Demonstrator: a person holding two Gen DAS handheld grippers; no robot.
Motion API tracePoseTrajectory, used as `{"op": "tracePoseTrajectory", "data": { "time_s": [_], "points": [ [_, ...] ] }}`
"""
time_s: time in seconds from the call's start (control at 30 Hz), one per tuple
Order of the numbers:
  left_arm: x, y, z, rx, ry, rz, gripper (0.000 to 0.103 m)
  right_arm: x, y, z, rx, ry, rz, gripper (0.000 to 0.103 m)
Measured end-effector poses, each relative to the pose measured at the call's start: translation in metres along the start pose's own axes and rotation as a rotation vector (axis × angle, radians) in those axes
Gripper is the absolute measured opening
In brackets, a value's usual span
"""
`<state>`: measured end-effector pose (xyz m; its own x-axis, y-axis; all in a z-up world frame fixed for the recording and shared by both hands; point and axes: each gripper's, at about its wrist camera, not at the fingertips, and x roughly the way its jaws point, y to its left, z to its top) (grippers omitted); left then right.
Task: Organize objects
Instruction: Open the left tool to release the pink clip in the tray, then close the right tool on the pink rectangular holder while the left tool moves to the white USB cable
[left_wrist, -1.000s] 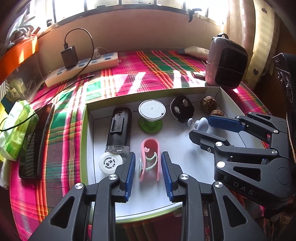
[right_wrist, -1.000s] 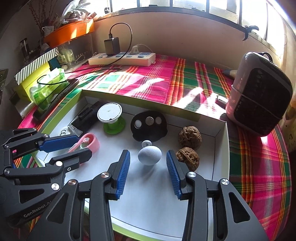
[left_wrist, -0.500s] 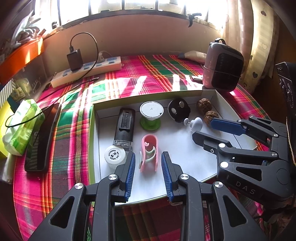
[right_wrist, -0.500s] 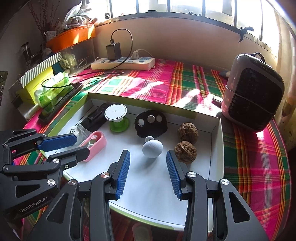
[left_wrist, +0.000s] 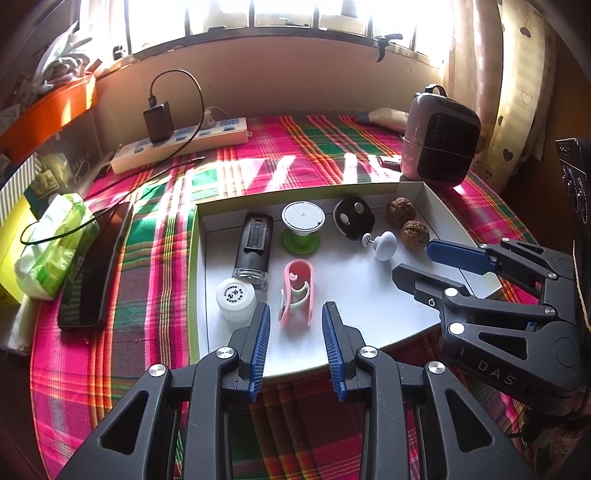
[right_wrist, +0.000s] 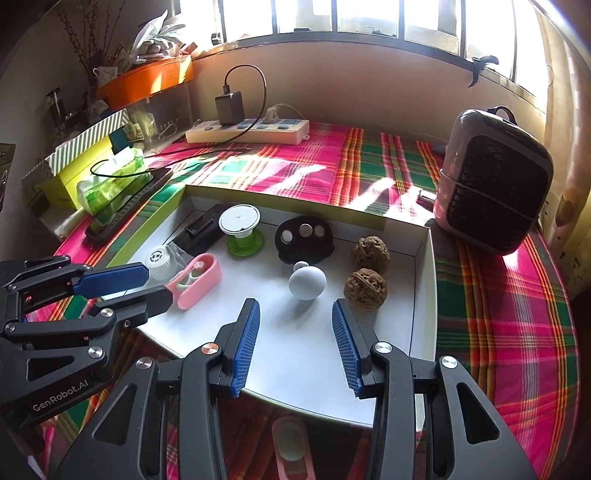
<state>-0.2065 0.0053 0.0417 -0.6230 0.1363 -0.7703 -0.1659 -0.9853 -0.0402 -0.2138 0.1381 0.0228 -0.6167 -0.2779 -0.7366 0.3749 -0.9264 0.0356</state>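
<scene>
The pink clip (left_wrist: 297, 291) lies lengthwise just ahead of the left gripper (left_wrist: 295, 332), whose fingers are apart, holding nothing.

Empty tongs (right_wrist: 295, 343) above white tray (right_wrist: 424, 295)

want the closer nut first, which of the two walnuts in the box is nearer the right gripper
The front walnut, just beyond the right gripper and beside its right fingertip. The other walnut sits behind it, nearer the box's back wall.
</scene>
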Motion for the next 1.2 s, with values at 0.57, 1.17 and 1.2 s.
{"op": "tracePoseTrajectory", "data": {
  "time_s": [0.57, 1.17, 1.2],
  "points": [
    [-0.031, 0.007, -0.025, -0.039, -0.054, -0.016, 0.027, -0.045, -0.002, -0.026, 0.015, -0.06, 0.012, 0.042],
    [-0.034, -0.003, -0.054, -0.038, -0.033, -0.1, 0.027, -0.048, 0.0, -0.06, 0.031, -0.023, 0.009, 0.042],
    [-0.033, -0.003, -0.055, -0.04, -0.028, -0.104, 0.027, -0.046, 0.0, -0.062, 0.031, -0.016, 0.011, 0.042]
  ]
}}
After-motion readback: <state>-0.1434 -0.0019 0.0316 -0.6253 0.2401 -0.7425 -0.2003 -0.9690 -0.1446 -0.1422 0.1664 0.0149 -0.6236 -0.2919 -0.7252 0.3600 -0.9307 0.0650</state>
